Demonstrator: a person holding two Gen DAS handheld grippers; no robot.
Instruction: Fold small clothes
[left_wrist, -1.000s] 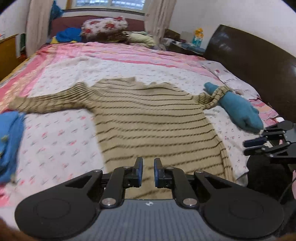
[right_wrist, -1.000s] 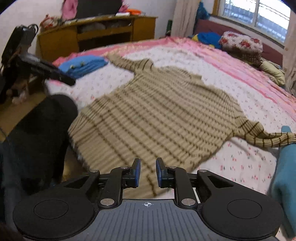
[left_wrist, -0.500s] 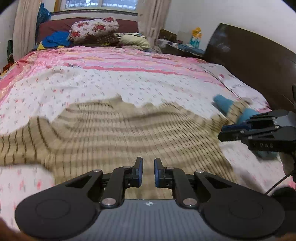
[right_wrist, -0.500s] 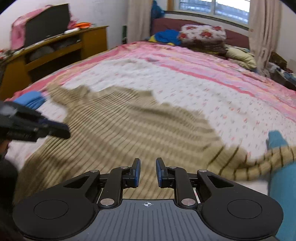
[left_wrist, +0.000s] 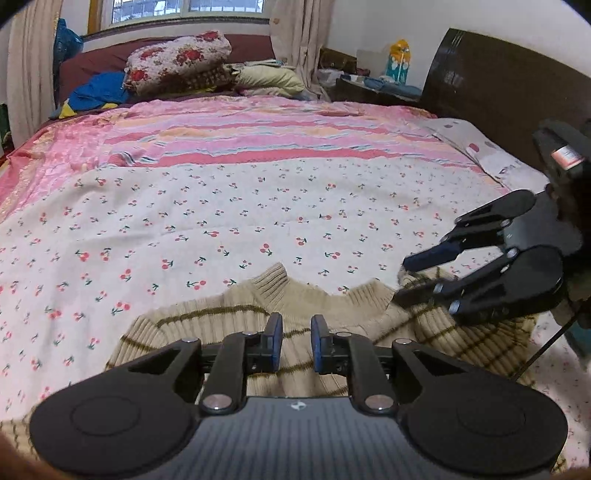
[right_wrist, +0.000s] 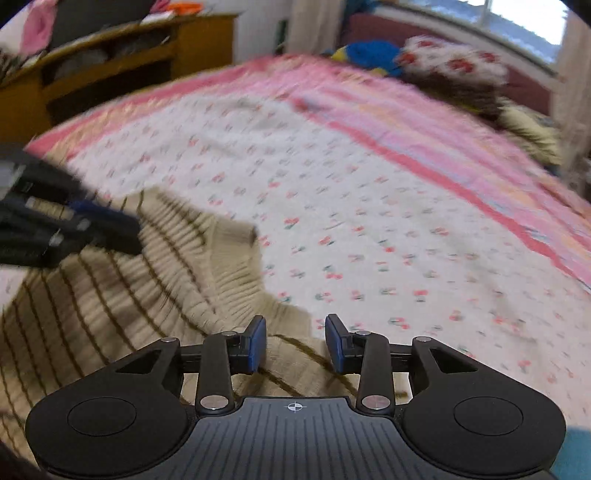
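A beige sweater with thin brown stripes (left_wrist: 229, 325) lies flat on the cherry-print sheet (left_wrist: 258, 221), its ribbed collar (left_wrist: 273, 280) facing away from me. My left gripper (left_wrist: 296, 332) hovers over the collar. Its jaws stand a narrow gap apart and are opening, with knit under them but nothing pinched. The right gripper (left_wrist: 402, 278) reaches in from the right over the sweater's shoulder. In the right wrist view the right gripper (right_wrist: 296, 334) is over the sweater (right_wrist: 110, 295) at its shoulder edge, jaws opening wider, nothing gripped. The left gripper (right_wrist: 122, 232) shows blurred at the left.
Pillows (left_wrist: 177, 62) and a blue cloth (left_wrist: 99, 88) are piled at the far end of the bed. A dark headboard (left_wrist: 498, 74) runs along the right. A wooden cabinet (right_wrist: 110, 62) stands past the bed's left side. A teal garment (right_wrist: 576, 454) lies near right.
Both grippers have travelled forward over the sweater, from its hem up to the collar and shoulders. Both pairs of jaws have widened, the right more than the left.
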